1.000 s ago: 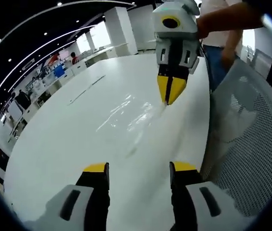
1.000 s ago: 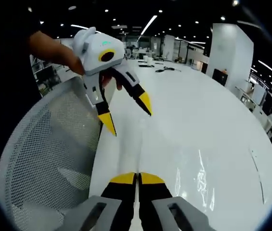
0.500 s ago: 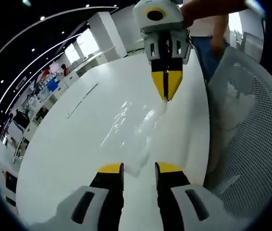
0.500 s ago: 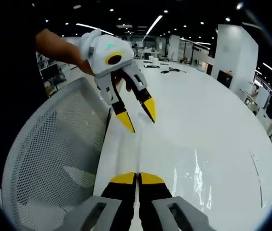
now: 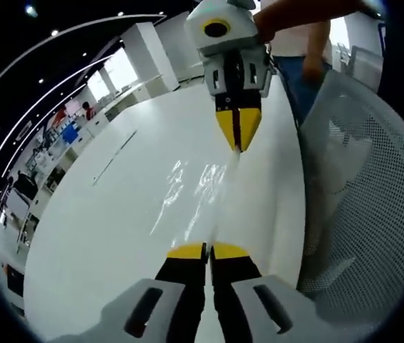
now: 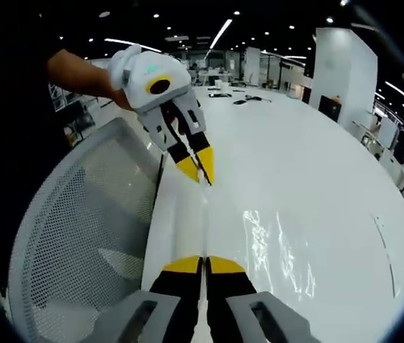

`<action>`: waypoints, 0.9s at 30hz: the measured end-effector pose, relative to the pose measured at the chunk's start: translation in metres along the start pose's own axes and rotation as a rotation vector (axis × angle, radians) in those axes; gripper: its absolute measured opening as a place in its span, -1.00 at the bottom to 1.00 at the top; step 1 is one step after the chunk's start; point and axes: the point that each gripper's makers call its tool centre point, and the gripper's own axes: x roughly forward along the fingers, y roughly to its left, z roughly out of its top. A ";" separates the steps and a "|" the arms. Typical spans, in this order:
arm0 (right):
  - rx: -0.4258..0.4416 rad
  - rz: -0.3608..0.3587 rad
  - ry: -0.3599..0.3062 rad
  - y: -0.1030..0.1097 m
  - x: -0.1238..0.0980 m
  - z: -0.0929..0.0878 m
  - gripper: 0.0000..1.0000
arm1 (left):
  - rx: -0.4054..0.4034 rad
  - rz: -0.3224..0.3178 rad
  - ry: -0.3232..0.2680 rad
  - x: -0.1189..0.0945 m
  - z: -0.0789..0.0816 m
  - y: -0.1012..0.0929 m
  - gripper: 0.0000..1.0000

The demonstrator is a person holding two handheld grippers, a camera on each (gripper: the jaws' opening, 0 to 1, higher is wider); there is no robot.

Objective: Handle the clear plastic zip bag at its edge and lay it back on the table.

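In the left gripper view, the left gripper (image 5: 207,250) rises from the bottom with its yellow-tipped jaws pressed together. They seem to pinch the near edge of the clear bag (image 5: 198,196). The bag stretches over the white bench (image 5: 101,214) from these jaws to the right gripper (image 5: 237,139), which comes in from the top. The right gripper's jaws are closed too, and they hold the far edge of the bag. A mesh chair (image 5: 373,200) stands right beside the bench. A person in jeans (image 5: 309,71) stands behind the bench.

In the right gripper view, the right gripper (image 6: 203,263) shows at the bottom, jaws tight together. The pinched edge itself is too thin to see there. The bag (image 6: 280,243) shines on the bench (image 6: 330,164) near these jaws. The left gripper (image 6: 200,170) is held by a hand (image 6: 109,82) past the bag, and its jaws are closed on the bag's edge. The mesh chair (image 6: 80,229) sits next to the bench.

The bag looks very light, thin and floppy. It is also smooth, so it could slip out. The thick zip edge or a corner looks like the best place to hold. With both ends pinched, it should stay flat when it is lowered onto the bench.
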 end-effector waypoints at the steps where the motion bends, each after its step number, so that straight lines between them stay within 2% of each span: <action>1: 0.005 -0.001 -0.002 0.000 0.000 0.001 -1.00 | 0.005 -0.004 0.001 0.001 0.000 0.000 -1.00; 6: 0.018 -0.018 -0.028 -0.002 0.001 0.006 -0.92 | 0.021 -0.019 -0.003 0.001 0.002 -0.003 -1.00; 10: 0.011 -0.021 -0.058 0.002 0.008 0.019 -0.87 | 0.020 -0.027 -0.007 0.002 0.005 -0.004 -1.00; 15: -0.015 -0.013 -0.086 0.009 0.020 0.035 -0.86 | 0.023 -0.037 -0.006 0.005 0.012 -0.007 -1.00; 27: -0.038 -0.022 -0.127 0.009 0.029 0.055 -0.84 | 0.030 -0.055 -0.021 0.007 0.023 -0.011 -1.00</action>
